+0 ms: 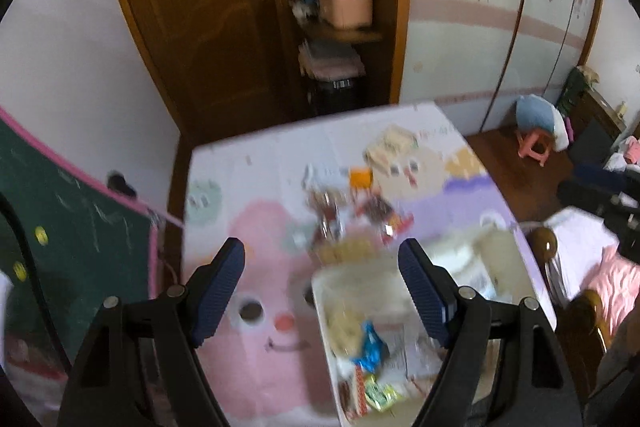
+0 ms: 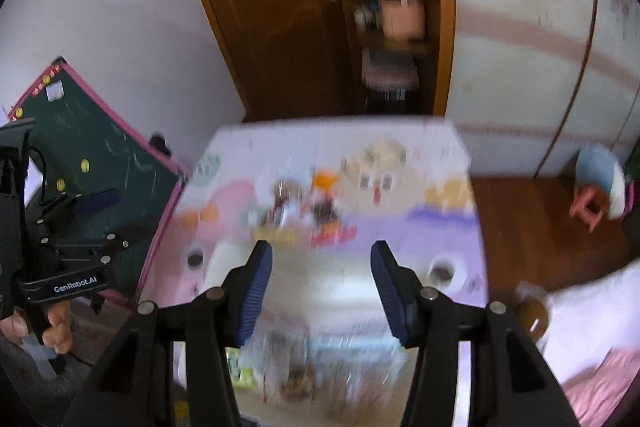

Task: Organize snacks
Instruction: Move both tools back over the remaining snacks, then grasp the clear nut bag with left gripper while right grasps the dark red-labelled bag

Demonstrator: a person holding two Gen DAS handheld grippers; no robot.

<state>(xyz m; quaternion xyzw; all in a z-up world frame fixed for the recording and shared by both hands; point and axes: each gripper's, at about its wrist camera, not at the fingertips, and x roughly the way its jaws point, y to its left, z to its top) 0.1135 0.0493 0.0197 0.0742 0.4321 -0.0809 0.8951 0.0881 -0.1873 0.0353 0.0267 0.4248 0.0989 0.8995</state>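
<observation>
Both views are motion-blurred. A pile of snack packets (image 1: 352, 215) lies mid-table on a cartoon-printed cloth; it also shows in the right wrist view (image 2: 308, 211). A white bin (image 1: 320, 291) near the front holds several packets, one of them blue (image 1: 370, 345). My left gripper (image 1: 322, 261) is open and empty above the table, left of the bin. My right gripper (image 2: 322, 261) is open and empty above the white bin (image 2: 224, 259) and a clear blurred bag (image 2: 320, 359). The left gripper also shows at the far left of the right wrist view (image 2: 80, 211).
A green chalkboard with a pink frame (image 1: 80, 227) leans left of the table. A brown door and shelf (image 1: 340, 7) stand behind. A pink stool (image 1: 534, 145) stands on the wooden floor at right. A bed with pink bedding (image 1: 600, 267) is near right.
</observation>
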